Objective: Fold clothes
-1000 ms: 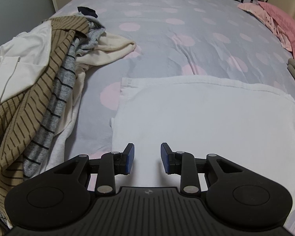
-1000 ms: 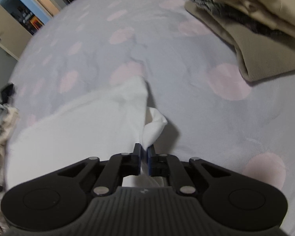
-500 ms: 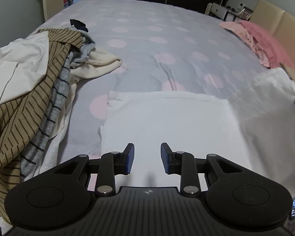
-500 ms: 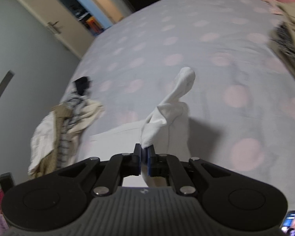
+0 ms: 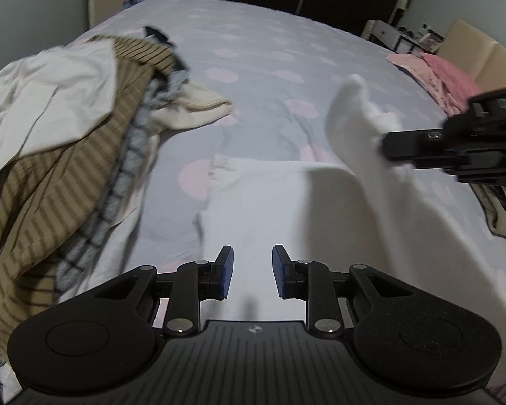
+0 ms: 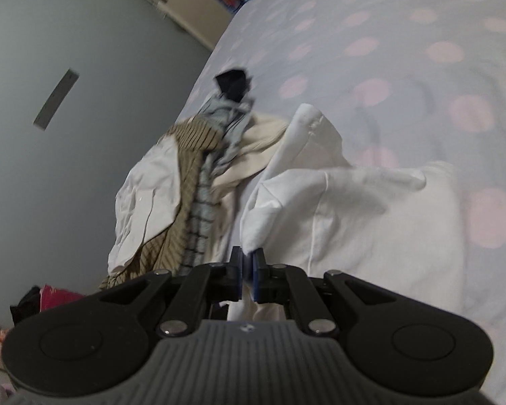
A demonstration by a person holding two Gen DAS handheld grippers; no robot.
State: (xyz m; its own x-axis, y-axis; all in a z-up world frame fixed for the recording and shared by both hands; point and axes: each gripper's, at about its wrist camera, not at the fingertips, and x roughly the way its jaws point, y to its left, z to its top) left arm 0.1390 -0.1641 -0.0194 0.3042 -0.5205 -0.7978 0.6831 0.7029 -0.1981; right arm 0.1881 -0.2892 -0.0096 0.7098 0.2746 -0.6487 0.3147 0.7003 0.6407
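A white garment (image 5: 270,202) lies spread on the grey bed with pink dots (image 5: 263,57). My right gripper (image 6: 248,263) is shut on a sleeve or corner of the white garment (image 6: 354,209), holding it lifted above the bed and over the flat part. In the left wrist view the right gripper (image 5: 388,148) enters from the right with the raised white cloth (image 5: 357,114) draped from it. My left gripper (image 5: 252,271) hovers open above the near edge of the garment, with nothing between its blue pads.
A heap of unfolded clothes (image 5: 67,128) lies at the left of the bed: white, tan striped and grey striped pieces. Pink cloth (image 5: 445,77) lies at the far right by the headboard. Folded beige clothes (image 5: 502,209) sit at the right edge. A grey wall (image 6: 67,84) stands beyond the bed.
My right gripper has lifted the white cloth off the bed and swung it left over the garment, turning toward the clothes heap. The left gripper has risen a little and stayed open.
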